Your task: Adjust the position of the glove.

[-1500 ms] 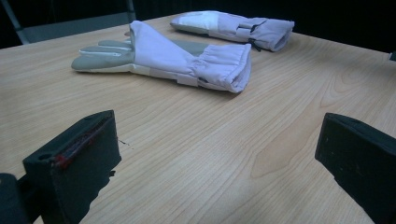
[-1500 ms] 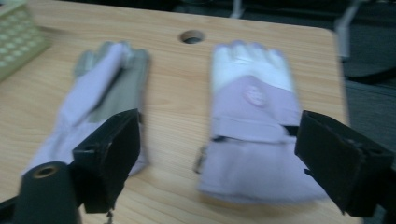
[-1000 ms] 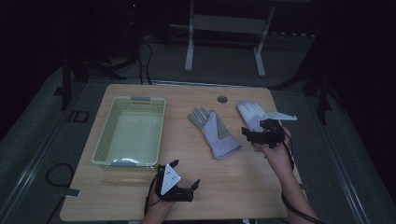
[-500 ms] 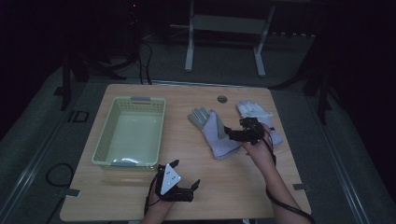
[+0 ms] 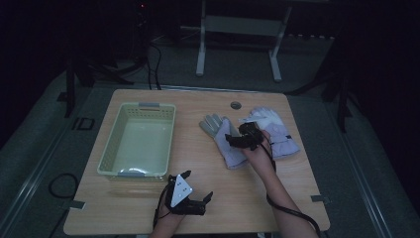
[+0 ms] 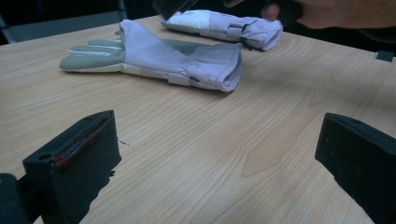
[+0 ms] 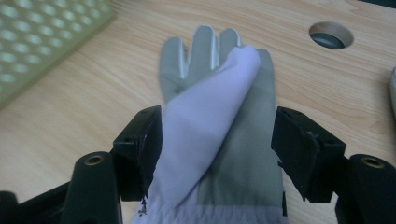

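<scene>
The soft, light glove (image 7: 219,135), lying flat on the desk (image 5: 198,208) beside the basket (image 5: 138,141), is straddled (not yet pinched) by the right gripper (image 7: 217,154), whose fingers have just been closing around its foldable cuff.

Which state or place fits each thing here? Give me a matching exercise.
Things:
1. basket
2. nearer glove
3. right hand-held gripper
4. left hand-held gripper

States or places:
A. jaws wide apart over bare table wood
B. at the table's left, nothing inside
C. jaws on either side of a glove, just been closing
D. thumb folded across its grey palm

Pairs: 1-B, 2-D, 3-C, 4-A
</scene>
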Demonstrator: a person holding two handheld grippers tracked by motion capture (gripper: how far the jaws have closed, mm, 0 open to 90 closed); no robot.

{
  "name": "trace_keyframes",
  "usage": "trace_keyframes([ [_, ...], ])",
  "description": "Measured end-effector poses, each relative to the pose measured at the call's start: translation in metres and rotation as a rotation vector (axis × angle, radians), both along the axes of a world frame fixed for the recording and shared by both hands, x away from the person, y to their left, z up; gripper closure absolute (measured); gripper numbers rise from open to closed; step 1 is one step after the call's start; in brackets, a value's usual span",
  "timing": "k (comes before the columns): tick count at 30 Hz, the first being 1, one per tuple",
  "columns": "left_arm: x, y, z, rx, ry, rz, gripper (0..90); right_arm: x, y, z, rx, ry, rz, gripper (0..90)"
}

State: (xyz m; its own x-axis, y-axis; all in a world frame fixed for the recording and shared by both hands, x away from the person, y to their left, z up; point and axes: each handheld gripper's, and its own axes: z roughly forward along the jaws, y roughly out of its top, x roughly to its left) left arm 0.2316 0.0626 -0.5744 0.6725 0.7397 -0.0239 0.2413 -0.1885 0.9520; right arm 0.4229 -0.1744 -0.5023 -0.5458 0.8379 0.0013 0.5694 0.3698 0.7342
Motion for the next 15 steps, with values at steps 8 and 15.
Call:
trace_keyframes([
  [8,-0.001,-0.001,0.0,0.0,0.0,-0.013,0.0,0.014,0.007,-0.029,-0.086,0.025,-0.011,42.5],
  [15,0.0,-0.001,0.0,0.003,0.002,-0.013,0.0,0.021,0.001,-0.042,-0.029,0.101,0.02,59.6],
])
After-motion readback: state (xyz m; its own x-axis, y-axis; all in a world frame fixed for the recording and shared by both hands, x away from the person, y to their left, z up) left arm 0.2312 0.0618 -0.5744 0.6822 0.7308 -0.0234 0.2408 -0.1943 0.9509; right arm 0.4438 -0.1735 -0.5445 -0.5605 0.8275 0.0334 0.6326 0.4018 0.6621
